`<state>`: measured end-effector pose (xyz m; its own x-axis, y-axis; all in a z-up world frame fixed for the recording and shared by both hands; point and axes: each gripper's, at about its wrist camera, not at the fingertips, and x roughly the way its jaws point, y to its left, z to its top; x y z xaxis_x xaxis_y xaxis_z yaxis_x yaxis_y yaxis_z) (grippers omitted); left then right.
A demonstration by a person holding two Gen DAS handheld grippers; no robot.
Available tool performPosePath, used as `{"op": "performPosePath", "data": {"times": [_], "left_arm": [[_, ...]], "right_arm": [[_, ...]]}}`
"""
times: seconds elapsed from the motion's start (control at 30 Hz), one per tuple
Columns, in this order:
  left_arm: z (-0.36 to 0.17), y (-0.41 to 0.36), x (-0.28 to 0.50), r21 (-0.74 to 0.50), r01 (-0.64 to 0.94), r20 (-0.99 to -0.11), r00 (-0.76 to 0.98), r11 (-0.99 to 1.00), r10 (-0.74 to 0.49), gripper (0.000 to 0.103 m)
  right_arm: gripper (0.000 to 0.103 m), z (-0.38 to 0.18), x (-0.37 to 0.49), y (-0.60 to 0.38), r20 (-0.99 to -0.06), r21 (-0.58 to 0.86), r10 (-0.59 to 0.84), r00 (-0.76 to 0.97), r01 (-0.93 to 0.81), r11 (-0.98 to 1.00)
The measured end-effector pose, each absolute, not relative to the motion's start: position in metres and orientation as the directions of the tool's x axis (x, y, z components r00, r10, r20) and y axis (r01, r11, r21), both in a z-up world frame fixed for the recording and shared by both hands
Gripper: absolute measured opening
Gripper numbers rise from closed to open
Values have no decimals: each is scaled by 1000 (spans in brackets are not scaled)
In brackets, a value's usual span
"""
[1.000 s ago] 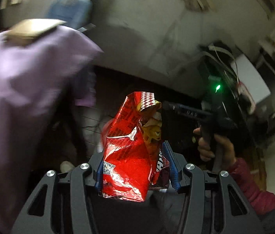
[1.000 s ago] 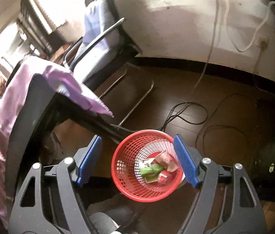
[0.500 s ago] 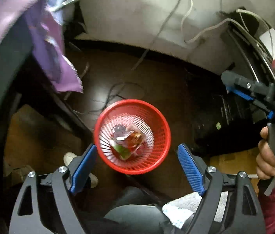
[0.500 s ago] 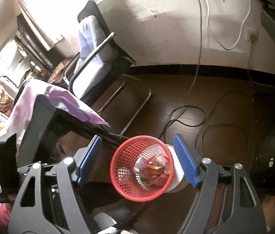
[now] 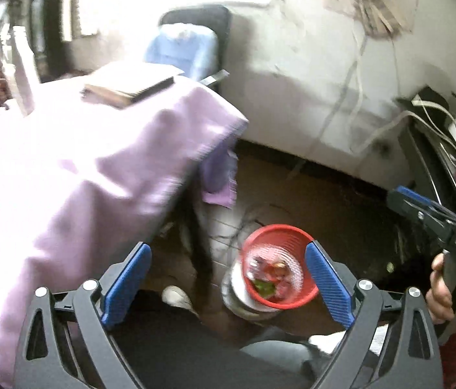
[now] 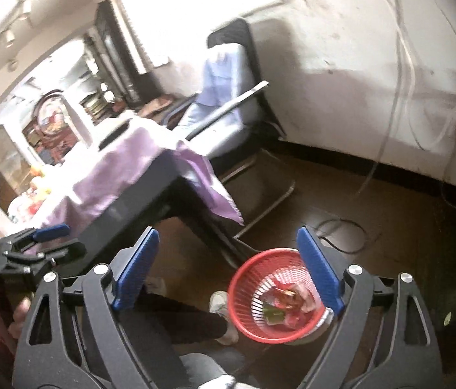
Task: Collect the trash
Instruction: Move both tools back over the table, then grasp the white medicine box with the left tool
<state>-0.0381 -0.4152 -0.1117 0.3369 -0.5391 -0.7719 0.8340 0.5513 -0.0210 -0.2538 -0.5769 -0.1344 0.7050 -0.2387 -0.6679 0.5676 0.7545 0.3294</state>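
Now red basket (image 5: 278, 267) holds wrappers (image 6: 284, 304) on floor.

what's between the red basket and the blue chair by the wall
In the right wrist view, bare dark floor and the chair's metal sled frame lie between the red basket and the blue chair; the purple cloth's corner hangs alongside.

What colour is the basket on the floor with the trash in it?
Red. The basket shows best in the right wrist view.
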Motion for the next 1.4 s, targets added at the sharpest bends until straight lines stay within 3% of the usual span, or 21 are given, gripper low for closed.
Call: {"op": "performPosePath", "data": {"times": [0.23,0.47,0.6,0.77,0.93,1.17,1.3,1.4], "left_arm": [[-65,-309,4,95,676,-687,576,730,-444,97],[-32,-173,83,160,439,-650,721,884,-241,97],[-28,-109,144,105,321,-700,696,941,-159,97],[-39,-53,214,-29,240,-785,595,970,-171,97],[-53,-30,259,-81,192,-789,587,978,-180,97],[-80,-45,282,-53,302,-830,517,952,-210,97],[-90,-48,282,36,304,-843,520,952,-135,97],[-85,-30,287,25,238,-834,540,971,-111,97]], "right_arm": [[89,-115,-233,-542,-656,318,-180,733,486,814],[92,-106,-201,-512,-666,350,-90,741,417,839],[93,-98,-167,-488,-667,362,-26,744,355,862],[93,-90,-117,-447,-676,333,29,736,270,903],[93,-89,-86,-414,-692,283,43,721,216,934],[93,-94,-56,-381,-718,256,57,693,188,948],[93,-95,-44,-368,-721,268,78,689,174,948],[93,-94,-35,-357,-716,285,110,690,144,948]]}}
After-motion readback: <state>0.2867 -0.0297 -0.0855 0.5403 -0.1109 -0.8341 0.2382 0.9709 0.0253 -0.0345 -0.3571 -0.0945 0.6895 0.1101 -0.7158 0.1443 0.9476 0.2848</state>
